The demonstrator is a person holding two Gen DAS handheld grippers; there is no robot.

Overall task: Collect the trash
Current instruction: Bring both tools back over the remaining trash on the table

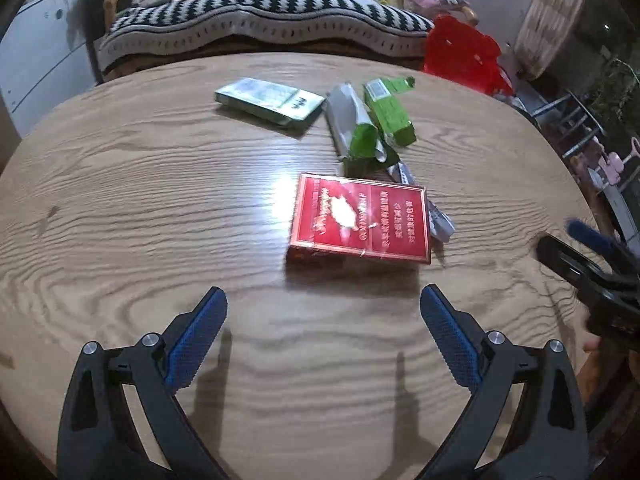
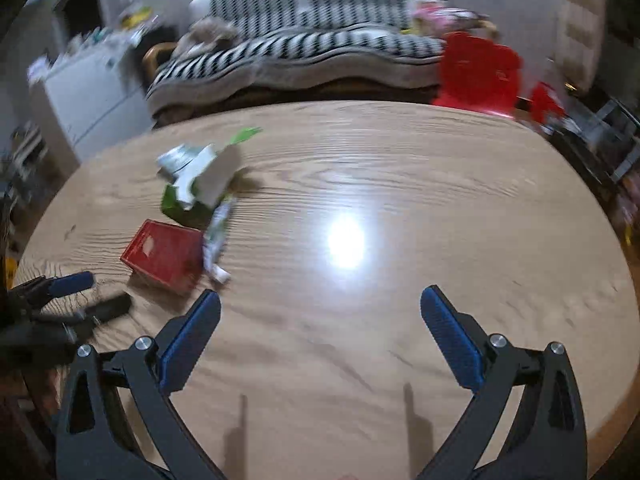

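A red cigarette box (image 1: 360, 218) lies on the round wooden table (image 1: 140, 200), just ahead of my open, empty left gripper (image 1: 323, 304). Behind it lie a torn green and silver wrapper (image 1: 360, 136), a green carton (image 1: 390, 110), a pale green pack (image 1: 270, 100) and a crumpled white wrapper (image 1: 436, 216). In the right wrist view the red box (image 2: 164, 254) and the green litter (image 2: 200, 184) lie at the left. My right gripper (image 2: 320, 300) is open and empty over bare table. It shows at the right edge of the left wrist view (image 1: 576, 254).
A sofa with a black-and-white striped blanket (image 1: 260, 12) stands behind the table. A red plastic chair (image 1: 464, 52) is at the back right, a white cabinet (image 1: 36, 60) at the left. The left gripper (image 2: 80, 296) shows at the left of the right wrist view.
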